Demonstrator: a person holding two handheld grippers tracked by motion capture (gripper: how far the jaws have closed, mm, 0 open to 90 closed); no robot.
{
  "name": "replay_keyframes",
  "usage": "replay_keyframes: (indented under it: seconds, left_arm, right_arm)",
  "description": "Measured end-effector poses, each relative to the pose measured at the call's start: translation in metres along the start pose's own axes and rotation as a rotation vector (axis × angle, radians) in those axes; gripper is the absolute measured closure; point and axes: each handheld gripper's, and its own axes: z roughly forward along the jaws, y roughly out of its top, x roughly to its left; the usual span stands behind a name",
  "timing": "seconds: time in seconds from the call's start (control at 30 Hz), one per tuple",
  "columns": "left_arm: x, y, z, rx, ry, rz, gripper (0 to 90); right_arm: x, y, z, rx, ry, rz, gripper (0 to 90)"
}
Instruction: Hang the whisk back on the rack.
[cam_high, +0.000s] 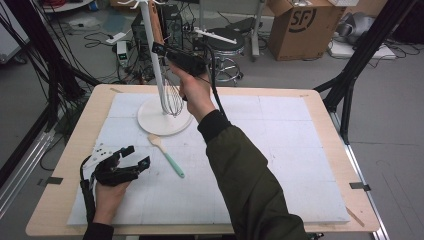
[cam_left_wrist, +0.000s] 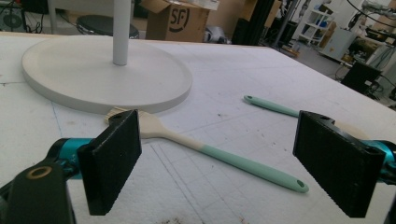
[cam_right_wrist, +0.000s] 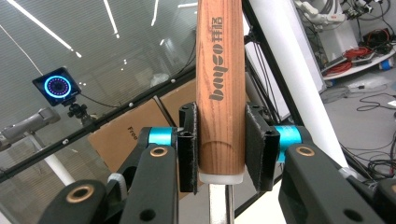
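The right gripper was clamped on the wooden handle of a wire whisk, both pads pressing its sides. It held the whisk upright in the air, wires hanging down just beside the white pole of the stand, at about twelve o'clock on the surface. The left gripper rested low at roughly eight o'clock, its jaws spread apart with nothing between them. A spatula with a pale head and mint-green handle lay flat just ahead of those jaws, its head close to the stand's round base.
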Motion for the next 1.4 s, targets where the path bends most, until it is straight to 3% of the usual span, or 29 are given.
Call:
replay_keyframes:
  seconds: [0.57, 1.1, 1.4]
  left_arm:
    - [0.0004, 0.0004, -0.0018, -0.011, 0.009, -0.002, 15.8]
    - [-0.0003, 0.0010, -0.0038, -0.019, 0.012, -0.003, 15.9]
    - [-0.0004, 0.0015, -0.0045, -0.024, 0.019, 0.002, 15.9]
  right_arm:
    - [-0.0007, 0.0013, 0.0074, 0.039, -0.014, -0.003, 69.8]
    - [-0.0029, -0.0002, 0.0066, 0.039, -0.021, 0.030, 69.1]
    - [-0.0030, -0.0005, 0.0093, 0.059, 0.005, 0.035, 70.9]
